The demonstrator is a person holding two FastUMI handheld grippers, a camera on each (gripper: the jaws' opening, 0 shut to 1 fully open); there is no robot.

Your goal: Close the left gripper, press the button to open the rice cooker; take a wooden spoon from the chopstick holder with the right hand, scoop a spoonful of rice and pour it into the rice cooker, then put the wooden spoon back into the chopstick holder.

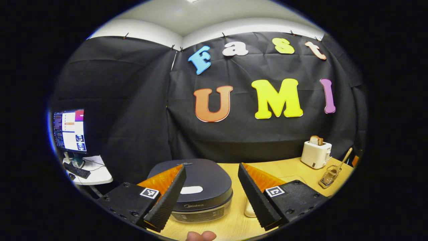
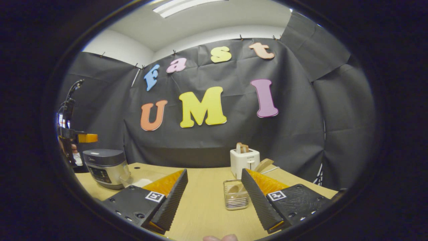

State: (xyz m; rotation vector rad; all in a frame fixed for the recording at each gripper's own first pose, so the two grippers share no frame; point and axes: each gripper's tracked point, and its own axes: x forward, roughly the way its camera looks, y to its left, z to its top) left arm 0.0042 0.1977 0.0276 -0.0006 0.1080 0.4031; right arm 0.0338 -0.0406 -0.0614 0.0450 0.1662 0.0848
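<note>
The dark rice cooker (image 1: pixel 200 187) stands with its lid down, just ahead of and below my left gripper (image 1: pixel 211 167), which is open with nothing between its fingers. In the right gripper view the rice cooker (image 2: pixel 105 167) is at the far left, with the left gripper (image 2: pixel 80 138) hovering above it. My right gripper (image 2: pixel 214 171) is open above the table. The chopstick holder (image 2: pixel 236 195) sits just inside its right finger, with the wooden spoon (image 2: pixel 264 164) leaning out behind that finger. The holder (image 1: pixel 329 176) and spoon (image 1: pixel 344 159) also appear at the right in the left gripper view.
A white toaster (image 2: pixel 244 160) holding bread stands behind the holder on the wooden table (image 2: pixel 204 201). A clear container of rice (image 2: pixel 138 180) sits beside the cooker. Off the table's left stand a monitor (image 1: pixel 69 130) and a keyboard (image 1: pixel 77 170) on a small white desk.
</note>
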